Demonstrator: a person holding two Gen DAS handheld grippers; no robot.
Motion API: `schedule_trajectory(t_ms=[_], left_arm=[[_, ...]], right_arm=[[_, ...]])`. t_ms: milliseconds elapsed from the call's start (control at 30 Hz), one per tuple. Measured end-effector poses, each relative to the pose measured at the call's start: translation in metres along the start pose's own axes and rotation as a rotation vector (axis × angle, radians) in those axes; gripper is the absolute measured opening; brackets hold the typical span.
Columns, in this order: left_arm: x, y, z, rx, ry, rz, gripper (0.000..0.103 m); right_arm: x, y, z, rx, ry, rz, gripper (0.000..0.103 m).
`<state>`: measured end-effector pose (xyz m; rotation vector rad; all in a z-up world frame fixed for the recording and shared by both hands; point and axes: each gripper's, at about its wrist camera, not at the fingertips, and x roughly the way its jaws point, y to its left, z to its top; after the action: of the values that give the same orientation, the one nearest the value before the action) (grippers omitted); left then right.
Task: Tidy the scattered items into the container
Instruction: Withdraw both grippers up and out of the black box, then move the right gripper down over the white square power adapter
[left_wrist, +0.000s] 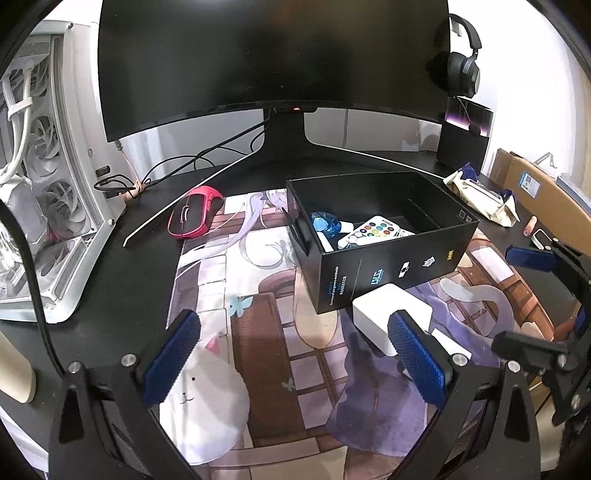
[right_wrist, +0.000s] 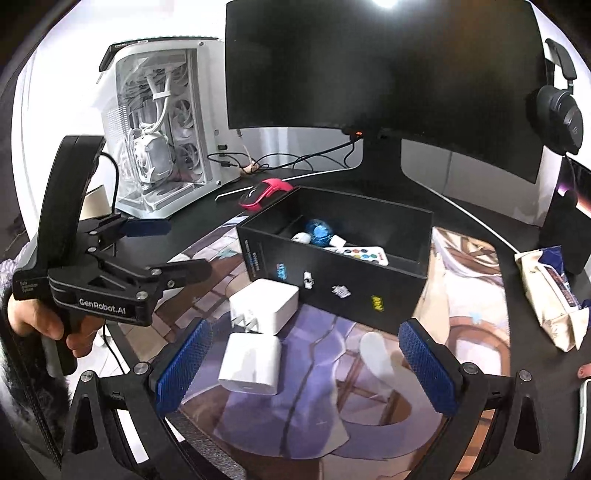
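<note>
An open black box stands on the printed desk mat. Inside lie a white remote with coloured buttons, a blue wrapped ball and small white items. Two white chargers lie in front of the box: one with prongs and a second nearer my right gripper. My left gripper is open and empty, its right finger beside the pronged charger; it also shows in the right wrist view. My right gripper is open and empty above the mat.
A red mouse lies left of the box. A white PC case stands left, a curved monitor behind, headphones hang right. A wipes pack and a cardboard box sit right.
</note>
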<state>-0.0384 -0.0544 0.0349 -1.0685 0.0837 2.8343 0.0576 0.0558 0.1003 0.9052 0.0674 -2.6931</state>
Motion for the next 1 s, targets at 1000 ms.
schedule_trajectory(t_ms=[1000], left_arm=[[0.005, 0.005, -0.002, 0.005, 0.021, 0.01, 0.102]], right_arm=[[0.044, 0.019, -0.031, 0.064, 0.083, 0.055, 0.103]])
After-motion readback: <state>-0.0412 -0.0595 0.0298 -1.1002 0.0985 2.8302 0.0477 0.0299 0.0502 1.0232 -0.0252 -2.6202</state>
